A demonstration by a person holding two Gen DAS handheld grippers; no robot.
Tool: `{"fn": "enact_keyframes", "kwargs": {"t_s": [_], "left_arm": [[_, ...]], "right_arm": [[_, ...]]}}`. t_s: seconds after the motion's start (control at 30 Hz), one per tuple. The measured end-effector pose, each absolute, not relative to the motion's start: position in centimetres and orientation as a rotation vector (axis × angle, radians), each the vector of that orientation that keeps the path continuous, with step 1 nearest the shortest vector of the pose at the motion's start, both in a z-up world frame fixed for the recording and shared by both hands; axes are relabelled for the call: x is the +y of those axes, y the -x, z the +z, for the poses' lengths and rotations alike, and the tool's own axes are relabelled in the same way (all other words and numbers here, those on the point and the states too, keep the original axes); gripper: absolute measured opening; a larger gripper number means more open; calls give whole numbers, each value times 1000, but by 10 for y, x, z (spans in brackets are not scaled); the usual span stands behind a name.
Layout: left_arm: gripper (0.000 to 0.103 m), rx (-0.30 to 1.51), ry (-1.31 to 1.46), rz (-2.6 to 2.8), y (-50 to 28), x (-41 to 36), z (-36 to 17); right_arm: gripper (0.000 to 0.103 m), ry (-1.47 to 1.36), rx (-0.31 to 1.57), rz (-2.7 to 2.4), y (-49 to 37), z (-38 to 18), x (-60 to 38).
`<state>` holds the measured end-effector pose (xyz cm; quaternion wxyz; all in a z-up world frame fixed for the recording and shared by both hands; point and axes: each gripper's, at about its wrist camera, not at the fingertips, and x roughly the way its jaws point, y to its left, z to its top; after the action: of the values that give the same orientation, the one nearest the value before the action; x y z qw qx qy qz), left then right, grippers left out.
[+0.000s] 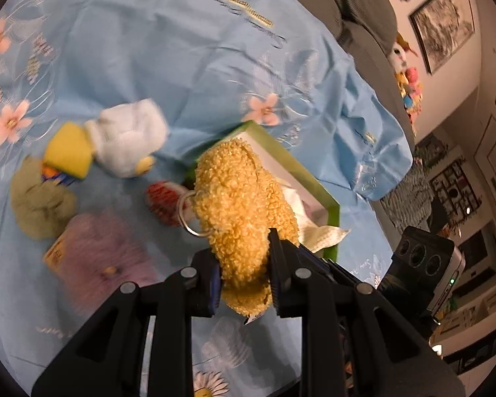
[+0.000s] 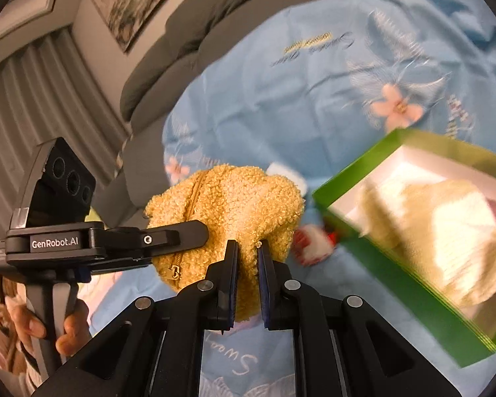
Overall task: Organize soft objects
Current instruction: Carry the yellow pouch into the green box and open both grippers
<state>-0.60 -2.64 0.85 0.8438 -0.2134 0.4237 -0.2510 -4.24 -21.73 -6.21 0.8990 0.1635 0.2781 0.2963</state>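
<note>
Toys beside green box

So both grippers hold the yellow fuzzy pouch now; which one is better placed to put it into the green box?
Probably the right gripper. Its view shows the green box open just beside the fuzzy zip pouch. From the left gripper the pouch hides most of the box, so it should release.

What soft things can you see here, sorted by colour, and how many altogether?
Yellow curly pouch, held by both tongs (left, right): 1
White plush: 1
Yellow sponge: 1
Green fluffy thing: 1
Purple fluffy thing: 1
Red-and-white thing: 1
Total: 6
</note>
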Motion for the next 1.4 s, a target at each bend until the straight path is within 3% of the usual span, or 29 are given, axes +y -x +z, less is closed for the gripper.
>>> {"fn": "enact_keyframes", "kwargs": {"t_s": [0.47, 0.57, 0.6, 0.63, 0.7, 0.87, 0.93, 1.0, 1.03, 1.27, 1.4], "left_arm": [[24, 964, 138, -595, -74, -185, 16], [55, 963, 114, -554, -91, -199, 10], [73, 969, 109, -538, -97, -201, 5], [81, 977, 97, -512, -102, -204, 0], [82, 1010, 71, -475, -110, -205, -12], [86, 1026, 75, -404, -115, -183, -20], [87, 1011, 92, -390, -111, -170, -15], [92, 992, 107, -380, -104, -158, -7], [103, 982, 111, -374, -101, -151, -2], [102, 908, 100, -281, -70, -94, 19], [102, 899, 117, -211, -48, -50, 19]], "right_arm": [[13, -412, 559, 309, 7, -72, -316], [13, -419, 588, 263, -8, -82, -323], [19, -420, 614, 239, -15, -88, -323], [30, -418, 637, 220, -19, -92, -324], [43, -395, 664, 185, -22, -95, -323], [49, -354, 619, 134, -12, -83, -330], [57, -357, 609, 119, -7, -80, -333], [57, -360, 612, 115, -4, -80, -334], [58, -361, 612, 114, -4, -79, -333], [59, -323, 569, 202, 4, -68, -310], [68, -300, 555, 304, 13, -64, -285]]}}
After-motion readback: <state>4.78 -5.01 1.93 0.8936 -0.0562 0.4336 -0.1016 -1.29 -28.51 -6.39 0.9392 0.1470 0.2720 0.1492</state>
